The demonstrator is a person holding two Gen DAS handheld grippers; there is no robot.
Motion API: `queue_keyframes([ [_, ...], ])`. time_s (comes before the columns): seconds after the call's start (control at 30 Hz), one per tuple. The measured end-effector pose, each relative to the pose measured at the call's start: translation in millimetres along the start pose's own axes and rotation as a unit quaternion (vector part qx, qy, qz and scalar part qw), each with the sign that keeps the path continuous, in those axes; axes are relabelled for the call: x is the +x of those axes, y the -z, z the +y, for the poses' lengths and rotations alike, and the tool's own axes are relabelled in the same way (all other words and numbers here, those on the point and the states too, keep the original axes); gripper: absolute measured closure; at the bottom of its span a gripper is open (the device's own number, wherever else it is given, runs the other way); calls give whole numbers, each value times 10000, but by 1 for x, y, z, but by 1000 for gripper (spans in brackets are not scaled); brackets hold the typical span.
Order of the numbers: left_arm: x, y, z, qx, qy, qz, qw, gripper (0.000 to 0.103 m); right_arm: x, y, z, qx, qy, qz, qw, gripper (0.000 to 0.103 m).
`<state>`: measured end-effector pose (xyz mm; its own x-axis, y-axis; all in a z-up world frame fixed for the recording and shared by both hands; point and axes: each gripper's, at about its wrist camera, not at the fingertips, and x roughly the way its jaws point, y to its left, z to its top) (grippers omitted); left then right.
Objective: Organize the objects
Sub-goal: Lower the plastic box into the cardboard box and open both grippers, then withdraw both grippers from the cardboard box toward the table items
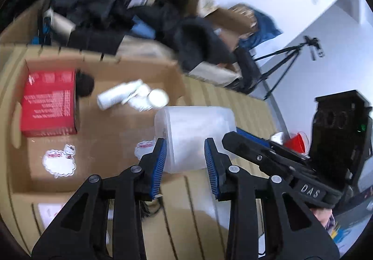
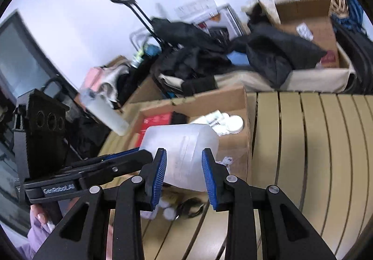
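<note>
A translucent white plastic jug [image 1: 193, 136] is held in the air over the edge of an open cardboard box [image 1: 112, 134]. My left gripper [image 1: 185, 150] is shut on the jug, its blue pads on both sides. My right gripper [image 2: 184, 162] is also shut on the same jug [image 2: 184, 152] from the other side. In the box lie a red carton [image 1: 49, 103], white bottles [image 1: 130, 96] and a dark object [image 1: 84, 84]. The right gripper's body shows in the left wrist view [image 1: 279, 162], the left one's in the right wrist view [image 2: 88, 173].
The box sits on a slatted tan table [image 2: 314, 143]. Behind it are piles of dark clothes [image 2: 198, 54], more cardboard boxes [image 2: 310, 26] and a trolley handle [image 2: 130, 3]. A tripod [image 1: 286, 59] stands by the white wall. A red cup [image 1: 297, 143] lies at right. Small items and a cable [image 2: 186, 208] lie on the table.
</note>
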<state>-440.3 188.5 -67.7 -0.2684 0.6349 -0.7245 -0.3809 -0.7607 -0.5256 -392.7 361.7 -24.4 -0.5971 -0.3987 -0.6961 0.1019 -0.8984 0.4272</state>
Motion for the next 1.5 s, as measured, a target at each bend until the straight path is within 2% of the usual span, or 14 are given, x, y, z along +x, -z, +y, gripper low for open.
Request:
queue_keyframes([
  [0.23, 53, 19, 19, -246, -146, 392, 9988, 74, 62, 16, -28, -31, 801, 521, 9954, 69],
  [0.33, 53, 20, 17, -214, -143, 416, 9988, 68, 56, 19, -33, -11, 874, 494, 9949, 69],
  [0.43, 24, 19, 9, -71, -508, 130, 9986, 63, 39, 15, -21, -288, 1127, 367, 9925, 69],
  [0.5, -15, 18, 0, 100, -756, -331, 9965, 44, 25, 11, -8, -499, 1277, 209, 9903, 69],
  [0.53, -34, 19, -7, 244, -1054, -506, 9928, 27, 16, 9, 1, -631, 1266, 157, 9898, 67],
  [0.6, -67, 24, -17, 526, -1791, -731, 9797, 16, 1, 6, 17, -848, 1182, 91, 9893, 54],
  [0.67, -99, 37, -21, 640, -2403, -935, 9641, 10, -15, 5, 34, -1038, 1040, -24, 9891, 18],
  [0.73, -125, 57, -21, 691, -2681, -1055, 9551, 6, -32, 11, 50, -1121, 943, -213, 9890, 18],
  [0.87, -156, 107, -18, 680, -2680, -1176, 9538, 1, -54, 41, 70, -924, 706, -371, 9925, 18],
  [0.97, -164, 156, -11, 433, -2426, -1300, 9604, 0, -70, 86, 74, -707, 517, -480, 9950, 18],
  [1.13, -143, 212, -6, 81, -2308, -893, 9689, 0, -80, 171, 70, -398, 356, -486, 9974, 18],
  [1.23, -121, 227, -9, 152, -2279, -565, 9719, 0, -67, 199, 65, -443, 341, -108, 9984, 19],
  [1.33, -108, 229, -17, 408, -2334, -502, 9702, 0, -59, 212, 64, -585, 540, 53, 9968, 32],
  [1.5, -86, 227, -19, 532, -2224, -291, 9731, 0, -49, 213, 56, -482, 612, 135, 9969, 32],
])
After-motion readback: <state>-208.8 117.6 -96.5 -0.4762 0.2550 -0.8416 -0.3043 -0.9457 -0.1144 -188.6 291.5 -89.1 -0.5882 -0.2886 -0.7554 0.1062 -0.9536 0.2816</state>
